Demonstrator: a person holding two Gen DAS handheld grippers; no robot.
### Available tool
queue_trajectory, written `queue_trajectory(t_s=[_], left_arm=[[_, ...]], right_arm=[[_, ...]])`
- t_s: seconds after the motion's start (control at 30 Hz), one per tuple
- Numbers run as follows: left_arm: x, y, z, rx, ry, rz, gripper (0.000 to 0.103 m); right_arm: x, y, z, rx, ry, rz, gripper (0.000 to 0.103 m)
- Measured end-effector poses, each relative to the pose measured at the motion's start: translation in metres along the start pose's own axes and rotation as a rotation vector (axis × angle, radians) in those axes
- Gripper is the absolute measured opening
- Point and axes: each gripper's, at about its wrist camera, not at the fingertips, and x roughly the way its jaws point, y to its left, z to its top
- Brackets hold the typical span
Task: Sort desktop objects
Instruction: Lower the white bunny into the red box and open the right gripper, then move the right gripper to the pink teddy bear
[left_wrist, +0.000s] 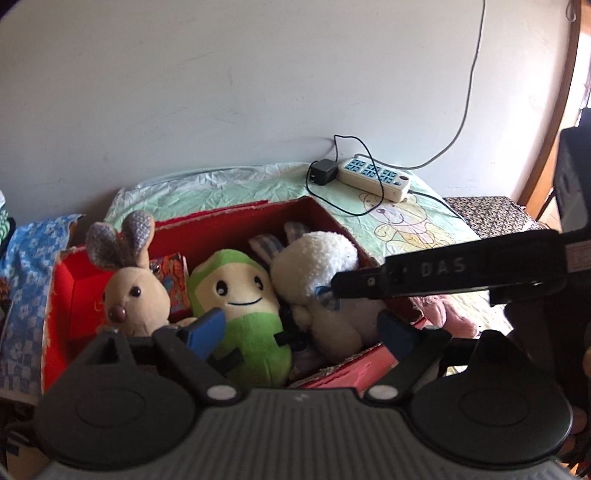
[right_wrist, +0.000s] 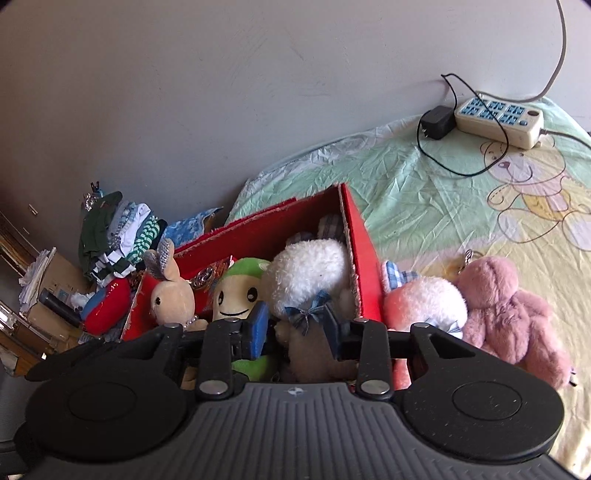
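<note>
A red box (left_wrist: 258, 218) (right_wrist: 365, 266) on the bed holds a tan bunny (left_wrist: 129, 291) (right_wrist: 171, 291), a green plush (left_wrist: 247, 295) (right_wrist: 240, 288) and a white bunny (left_wrist: 321, 266) (right_wrist: 310, 277). My left gripper (left_wrist: 299, 332) is open over the box, its blue pads either side of the green plush and white bunny. My right gripper (right_wrist: 295, 325) stands with its pads around the white bunny's body at its blue bow; it shows in the left wrist view as a black arm (left_wrist: 443, 277). A pink-white plush (right_wrist: 424, 306) and a pink bear (right_wrist: 517, 314) lie right of the box.
A power strip (left_wrist: 373, 177) (right_wrist: 498, 118) with a black adapter (right_wrist: 437, 122) and cables lies at the back near the wall. Folded clothes (right_wrist: 118, 236) and clutter are stacked left of the bed. A dark box (left_wrist: 572, 177) stands at the right.
</note>
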Motion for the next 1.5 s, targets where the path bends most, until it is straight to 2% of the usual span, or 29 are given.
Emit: queue_trajectory(t_s=[0.13, 0.23, 0.3, 0.57, 0.7, 0.83, 0.93, 1.03, 1.2, 1.33, 1.37, 1.43, 1.5], left_arm=[[-0.002, -0.014, 0.0, -0.057, 0.002, 0.09, 0.099], [-0.003, -0.029, 0.0, -0.092, -0.007, 0.142, 0.099], [-0.003, -0.045, 0.0, -0.08, -0.013, 0.183, 0.1], [0.005, -0.109, 0.0, -0.018, -0.025, 0.227, 0.1], [0.001, -0.136, -0.004, 0.003, -0.055, 0.197, 0.095], [0.0, -0.16, -0.022, 0.0, -0.059, 0.113, 0.098], [0.014, -0.174, -0.037, -0.02, 0.014, 0.05, 0.099], [0.032, -0.183, -0.046, -0.031, 0.099, -0.004, 0.096], [0.048, -0.189, -0.047, -0.013, 0.114, 0.019, 0.096], [0.067, -0.193, -0.042, 0.023, 0.122, 0.039, 0.085], [0.074, -0.194, -0.042, 0.033, 0.132, 0.049, 0.083], [0.09, -0.195, -0.045, 0.036, 0.173, 0.046, 0.072], [0.1, -0.195, -0.05, 0.035, 0.203, 0.046, 0.069]], right_arm=[[-0.024, -0.011, 0.003, -0.045, -0.024, -0.042, 0.041], [-0.038, -0.024, 0.003, -0.078, -0.034, -0.085, 0.045], [-0.047, -0.036, 0.002, -0.081, -0.035, -0.102, 0.046], [-0.068, -0.084, -0.003, -0.07, -0.004, -0.152, 0.046], [-0.073, -0.104, -0.009, -0.105, 0.029, -0.194, 0.046], [-0.075, -0.124, -0.018, -0.12, 0.049, -0.229, 0.046], [-0.074, -0.137, -0.021, -0.121, 0.074, -0.236, 0.046], [-0.069, -0.148, -0.022, -0.116, 0.09, -0.225, 0.051], [-0.052, -0.173, -0.018, -0.007, 0.147, -0.167, 0.054], [-0.034, -0.178, -0.015, -0.008, 0.193, -0.14, 0.054], [-0.03, -0.179, -0.015, -0.008, 0.203, -0.134, 0.054], [-0.023, -0.18, -0.016, -0.008, 0.223, -0.112, 0.054], [-0.015, -0.181, -0.018, -0.013, 0.246, -0.103, 0.054]])
